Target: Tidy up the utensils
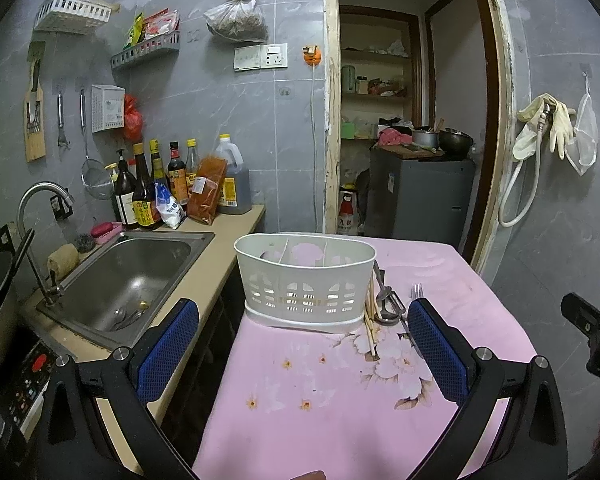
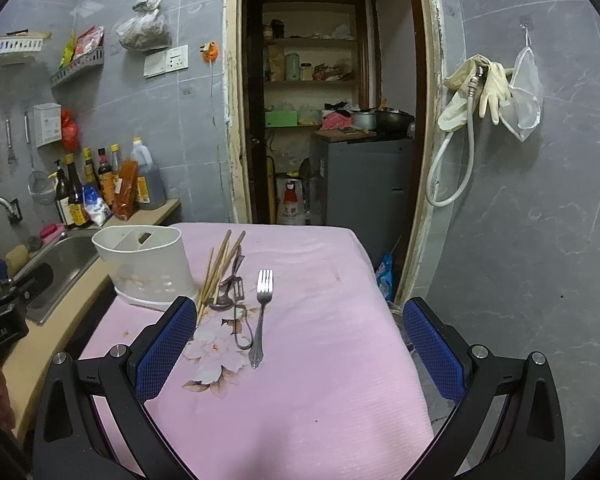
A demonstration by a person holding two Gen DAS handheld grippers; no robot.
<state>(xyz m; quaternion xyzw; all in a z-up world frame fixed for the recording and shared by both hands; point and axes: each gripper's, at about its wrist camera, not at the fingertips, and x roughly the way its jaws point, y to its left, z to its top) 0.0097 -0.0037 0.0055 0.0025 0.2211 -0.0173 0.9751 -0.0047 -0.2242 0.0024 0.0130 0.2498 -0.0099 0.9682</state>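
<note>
A white slotted utensil caddy [image 1: 306,278] stands on the pink flowered tablecloth [image 1: 320,400], near its left edge; it also shows in the right wrist view [image 2: 146,262]. Right of it lie wooden chopsticks [image 2: 218,270], a metal peeler [image 2: 236,294], a spoon-like metal piece [image 1: 384,300] and a silver fork [image 2: 262,312]. My left gripper [image 1: 304,354] is open and empty, in front of the caddy. My right gripper [image 2: 300,354] is open and empty, above the cloth in front of the fork.
A steel sink [image 1: 128,280] with a faucet [image 1: 36,216] sits left of the table, with sauce bottles [image 1: 160,188] behind. A doorway [image 2: 332,120] with a grey cabinet opens behind the table. The table's right edge [image 2: 396,320] drops to the floor.
</note>
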